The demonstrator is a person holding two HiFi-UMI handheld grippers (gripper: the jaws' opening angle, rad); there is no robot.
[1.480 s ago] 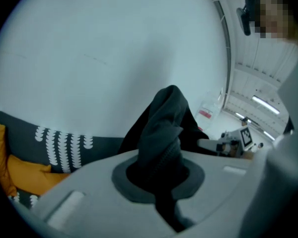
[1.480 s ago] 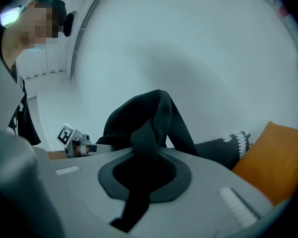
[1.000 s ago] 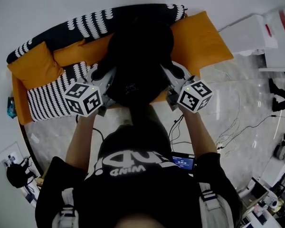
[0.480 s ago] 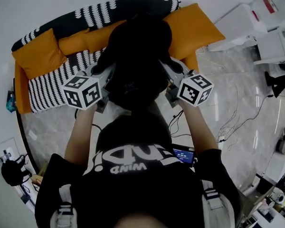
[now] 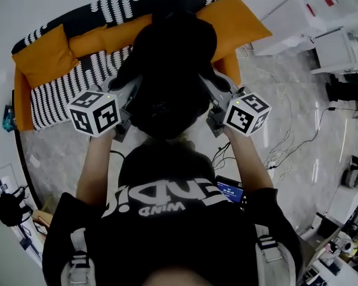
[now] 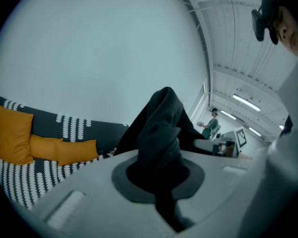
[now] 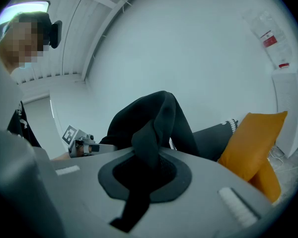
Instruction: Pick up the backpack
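Note:
The black backpack (image 5: 170,64) hangs in the air between my two grippers, in front of the person's chest and above the sofa's front edge. My left gripper (image 5: 126,94) is shut on a fold of its black fabric at the left side. In the left gripper view, that dark backpack strap (image 6: 161,133) rises from between the jaws of the left gripper (image 6: 159,175). My right gripper (image 5: 218,91) is shut on the backpack's right side. The right gripper view shows the backpack's black fabric (image 7: 151,128) pinched in the right gripper (image 7: 145,171).
Behind the backpack stands an orange sofa (image 5: 227,67) with orange cushions (image 5: 45,55) and a black-and-white striped throw (image 5: 65,94). White units (image 5: 298,16) stand at the upper right. Cables (image 5: 286,148) trail over the marble floor at the right.
Both grippers have carried the backpack up and back from the sofa toward the person. The sofa now lies farther off, and both grips stay shut.

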